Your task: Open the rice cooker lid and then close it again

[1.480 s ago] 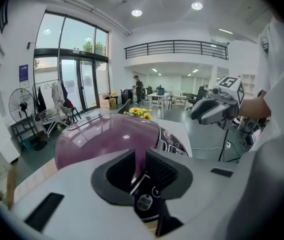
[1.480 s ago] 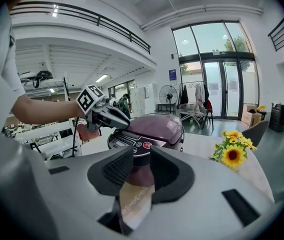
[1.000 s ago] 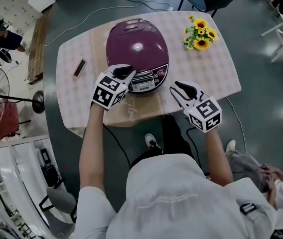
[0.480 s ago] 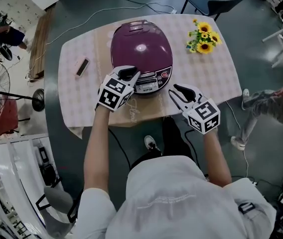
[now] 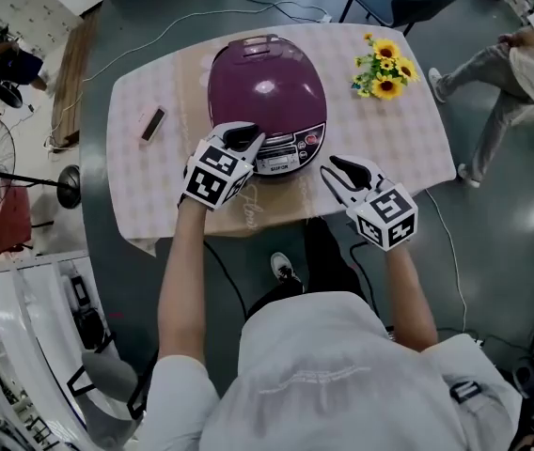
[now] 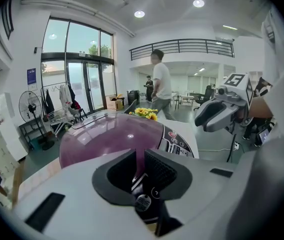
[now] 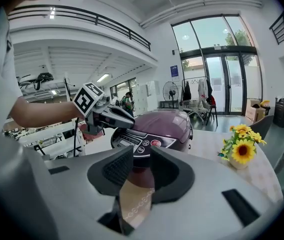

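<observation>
Head view: cooker [image 5: 288, 148] sits mid-worktop [image 5: 394, 130], lid [image 5: 265, 83] down. Our left claw [image 5: 242, 139] is at its front rim; the right claw [image 5: 340, 172] hangs just beside it, off the cooker. Left gripper view: claw narrow, nothing in it. Right gripper view: claw slightly wider, empty. We judge the release wants a square press, with the right claw kept clear of the lid's swing.
</observation>
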`<action>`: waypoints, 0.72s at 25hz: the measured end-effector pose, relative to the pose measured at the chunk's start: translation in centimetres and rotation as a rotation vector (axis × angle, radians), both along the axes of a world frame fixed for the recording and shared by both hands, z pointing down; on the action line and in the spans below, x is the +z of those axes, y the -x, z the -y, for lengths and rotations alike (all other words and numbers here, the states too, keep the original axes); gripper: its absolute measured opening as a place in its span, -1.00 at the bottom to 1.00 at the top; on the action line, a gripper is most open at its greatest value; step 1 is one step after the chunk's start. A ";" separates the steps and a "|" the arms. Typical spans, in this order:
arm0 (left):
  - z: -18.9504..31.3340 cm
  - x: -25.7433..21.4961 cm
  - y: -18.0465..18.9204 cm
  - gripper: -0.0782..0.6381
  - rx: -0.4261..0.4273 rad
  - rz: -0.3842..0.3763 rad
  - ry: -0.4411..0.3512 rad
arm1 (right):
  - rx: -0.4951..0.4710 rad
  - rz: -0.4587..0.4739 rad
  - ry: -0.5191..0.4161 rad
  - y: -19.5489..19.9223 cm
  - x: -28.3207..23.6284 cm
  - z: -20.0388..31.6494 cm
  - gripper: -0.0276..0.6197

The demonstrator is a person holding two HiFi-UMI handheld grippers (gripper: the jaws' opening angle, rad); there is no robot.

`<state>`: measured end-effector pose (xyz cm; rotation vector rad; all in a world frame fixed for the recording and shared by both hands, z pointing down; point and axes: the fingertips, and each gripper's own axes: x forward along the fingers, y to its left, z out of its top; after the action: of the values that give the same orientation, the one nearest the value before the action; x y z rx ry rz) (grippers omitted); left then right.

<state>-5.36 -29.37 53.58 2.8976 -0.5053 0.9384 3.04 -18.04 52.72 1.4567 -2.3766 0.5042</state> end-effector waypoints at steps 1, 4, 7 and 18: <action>0.0 0.0 0.0 -0.61 0.000 0.001 -0.002 | -0.002 0.002 0.002 0.1 0.1 0.0 -0.55; 0.0 0.2 0.0 -0.61 0.000 0.004 -0.001 | -0.008 0.003 0.005 0.4 0.3 0.1 -0.55; 0.0 0.1 0.0 -0.61 0.004 0.001 0.004 | -0.008 0.005 0.007 0.4 0.3 0.1 -0.55; 0.3 0.5 0.0 -0.61 -0.030 -0.003 -0.052 | 0.000 -0.018 -0.050 -0.2 -2.6 0.6 -0.55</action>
<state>-5.31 -29.64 54.08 2.9280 -0.5799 0.9300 3.25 -18.69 50.07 1.4755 -2.3918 0.4334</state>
